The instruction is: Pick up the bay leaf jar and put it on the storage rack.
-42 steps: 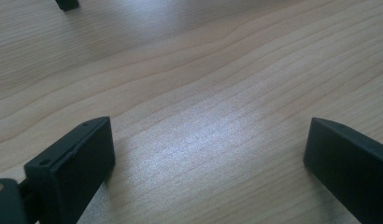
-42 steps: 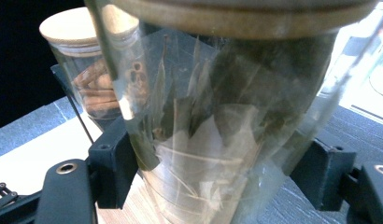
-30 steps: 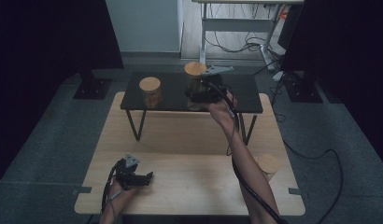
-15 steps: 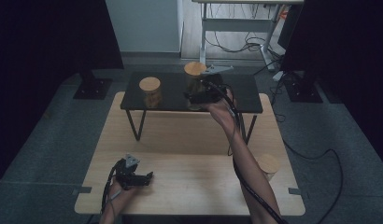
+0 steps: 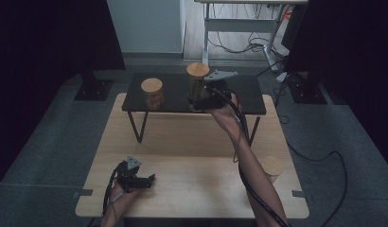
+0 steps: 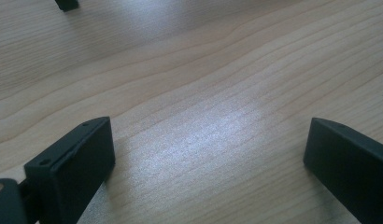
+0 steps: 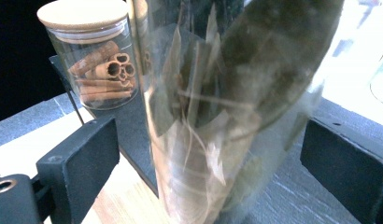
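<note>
Just opened wide on the right gripper [image 5: 203, 99]: jaws now parted, clear of the glass on either side of the leaf jar [image 7: 227, 93], with the jar between them but not pressed. Reads as a release, with the jar upright on the black shelf [image 5: 173, 106], not far from its near edge, and resting on the shelf rather than in any grip. Likely next: backing straight out toward the person, level, without brushing the glass. Little slack at either pad, so no sideways swing before clearing. Further left along the shelf, apart from the leaf jar, a cinnamon jar [image 5: 152, 92]; bare shelf to the right. With the shelf's front edge so close, could tip toward the table [image 5: 192, 142] at a nudge from a pad. Down at the table's near left, the left gripper [image 5: 145, 180], resting low, jaws spread over bare wood, gripping nothing. Near the right edge, beside the right forearm, a third jar [image 5: 271, 167], worth minding on the way back.
</note>
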A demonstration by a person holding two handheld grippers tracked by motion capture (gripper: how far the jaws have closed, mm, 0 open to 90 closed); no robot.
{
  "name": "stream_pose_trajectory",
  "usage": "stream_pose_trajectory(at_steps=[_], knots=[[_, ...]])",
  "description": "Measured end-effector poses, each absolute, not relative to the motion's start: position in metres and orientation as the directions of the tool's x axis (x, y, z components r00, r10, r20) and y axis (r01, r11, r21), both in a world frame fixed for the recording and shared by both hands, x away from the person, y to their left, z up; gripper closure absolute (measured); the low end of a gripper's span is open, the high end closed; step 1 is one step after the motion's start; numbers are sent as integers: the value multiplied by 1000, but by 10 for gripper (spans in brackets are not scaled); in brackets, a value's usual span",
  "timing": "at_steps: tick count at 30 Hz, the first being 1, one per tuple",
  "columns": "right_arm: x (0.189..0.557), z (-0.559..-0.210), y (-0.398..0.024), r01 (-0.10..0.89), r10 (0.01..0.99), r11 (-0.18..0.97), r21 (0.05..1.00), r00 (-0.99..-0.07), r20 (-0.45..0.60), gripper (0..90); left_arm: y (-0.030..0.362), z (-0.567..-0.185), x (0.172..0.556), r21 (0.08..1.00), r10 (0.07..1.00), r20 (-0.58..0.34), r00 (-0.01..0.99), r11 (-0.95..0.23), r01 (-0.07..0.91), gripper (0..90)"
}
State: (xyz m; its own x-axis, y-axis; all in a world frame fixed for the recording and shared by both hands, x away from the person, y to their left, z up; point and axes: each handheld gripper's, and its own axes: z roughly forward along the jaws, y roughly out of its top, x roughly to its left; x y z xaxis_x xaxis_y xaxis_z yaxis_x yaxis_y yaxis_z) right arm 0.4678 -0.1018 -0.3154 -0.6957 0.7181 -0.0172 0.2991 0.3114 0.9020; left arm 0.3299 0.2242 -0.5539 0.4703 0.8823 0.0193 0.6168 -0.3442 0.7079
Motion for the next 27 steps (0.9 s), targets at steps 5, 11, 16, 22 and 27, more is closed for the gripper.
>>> stream_pose_trajectory(at_steps=[5, 11, 16, 22, 27], knots=[[463, -316, -109, 298, 719, 303, 905, -695, -12, 49, 224, -554, 330, 708, 882, 19, 470, -344, 617, 17], [456, -318, -119, 297, 724, 296, 908, -690, -10, 53, 224, -554, 330, 706, 882, 22, 471, -348, 617, 17], [450, -319, -125, 294, 726, 300, 908, -687, -18, 55, 225, -554, 330, 707, 881, 24, 473, -349, 615, 17], [445, -321, -133, 292, 734, 293, 910, -679, -19, 59, 224, -554, 330, 710, 883, 20, 469, -343, 615, 17], [441, -323, -141, 295, 741, 284, 912, -671, -14, 59, 224, -554, 330, 710, 883, 20, 470, -344, 615, 17]])
